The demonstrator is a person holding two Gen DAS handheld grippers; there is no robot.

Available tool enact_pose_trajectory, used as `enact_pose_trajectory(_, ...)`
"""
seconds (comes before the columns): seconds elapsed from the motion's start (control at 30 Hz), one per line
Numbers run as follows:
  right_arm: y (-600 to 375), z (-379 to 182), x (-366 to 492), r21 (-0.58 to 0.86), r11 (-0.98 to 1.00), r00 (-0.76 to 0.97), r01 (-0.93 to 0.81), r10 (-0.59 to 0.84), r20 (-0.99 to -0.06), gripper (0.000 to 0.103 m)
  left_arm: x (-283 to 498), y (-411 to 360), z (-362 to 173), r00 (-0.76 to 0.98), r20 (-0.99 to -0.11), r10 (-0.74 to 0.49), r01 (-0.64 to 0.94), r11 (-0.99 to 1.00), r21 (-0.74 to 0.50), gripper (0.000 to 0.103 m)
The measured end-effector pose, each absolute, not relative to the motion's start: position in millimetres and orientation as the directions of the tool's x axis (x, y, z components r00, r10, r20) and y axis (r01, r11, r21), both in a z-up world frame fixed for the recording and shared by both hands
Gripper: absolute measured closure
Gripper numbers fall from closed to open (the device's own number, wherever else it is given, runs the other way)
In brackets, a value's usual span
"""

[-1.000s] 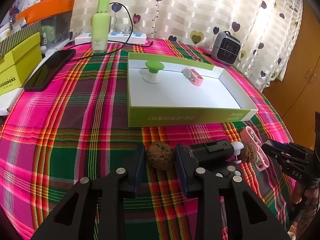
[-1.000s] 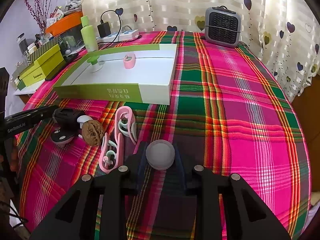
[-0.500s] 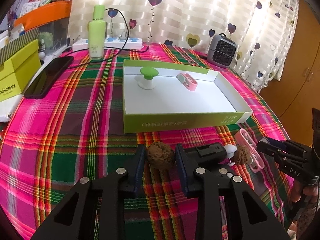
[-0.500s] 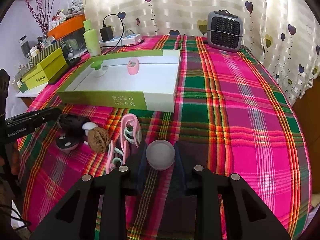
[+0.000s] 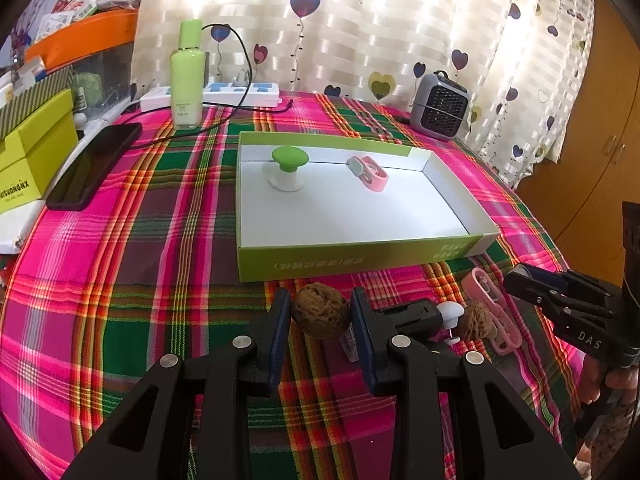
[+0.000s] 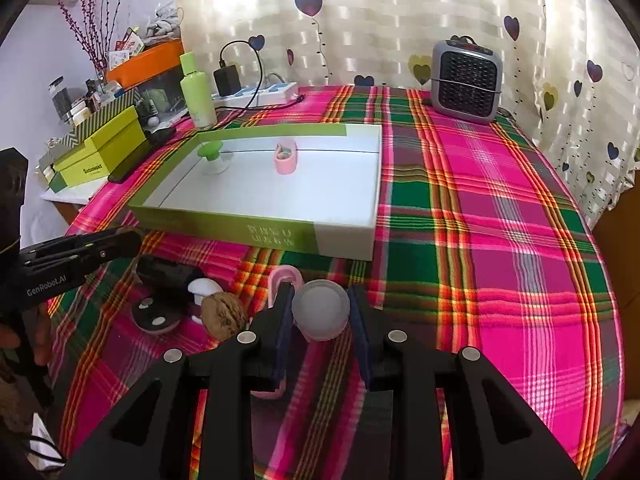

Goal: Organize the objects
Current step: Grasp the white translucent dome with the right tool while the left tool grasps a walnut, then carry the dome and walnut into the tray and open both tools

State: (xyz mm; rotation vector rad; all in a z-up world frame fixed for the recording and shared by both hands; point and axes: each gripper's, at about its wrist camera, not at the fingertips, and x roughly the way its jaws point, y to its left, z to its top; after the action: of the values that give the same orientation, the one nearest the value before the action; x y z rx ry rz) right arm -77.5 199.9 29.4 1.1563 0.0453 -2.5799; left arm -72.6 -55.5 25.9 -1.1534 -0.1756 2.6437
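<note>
My left gripper (image 5: pixel 321 312) is shut on a brown walnut (image 5: pixel 320 314), held above the plaid cloth just in front of the green-and-white box (image 5: pixel 360 258). My right gripper (image 6: pixel 320 312) is shut on a frosted white round lid (image 6: pixel 320 310), also lifted, near the box's front wall (image 6: pixel 256 236). Inside the box stand a green-topped knob (image 5: pixel 287 168) and a pink clip (image 5: pixel 370 170). On the cloth lie a second walnut (image 6: pixel 223 314), a pink clip (image 5: pixel 494 312), a black block (image 6: pixel 168 274) and a small white mushroom piece (image 6: pixel 203 289).
A grey mini heater (image 6: pixel 466 80) stands at the back right. A green bottle (image 5: pixel 186 76), a power strip with cable (image 5: pixel 224 94), a black phone (image 5: pixel 94 166) and a yellow-green box (image 5: pixel 30 160) sit at the back left. A wooden cabinet (image 5: pixel 592 120) is to the right.
Both grippers have risen and drawn back a little with the walnut and the lid still held. The box and the loose things on the cloth now look farther below.
</note>
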Motion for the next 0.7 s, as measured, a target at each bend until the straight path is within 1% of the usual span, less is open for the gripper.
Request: enact_pose_trajectory(0.7,166,48,-110,0.115,-0.924,-0.632,0.364,-0.336,-0.699,0.075,-101,-37,43,-0.682,-0.679,0.271,-0.200,-0.962,-0.184,0.075)
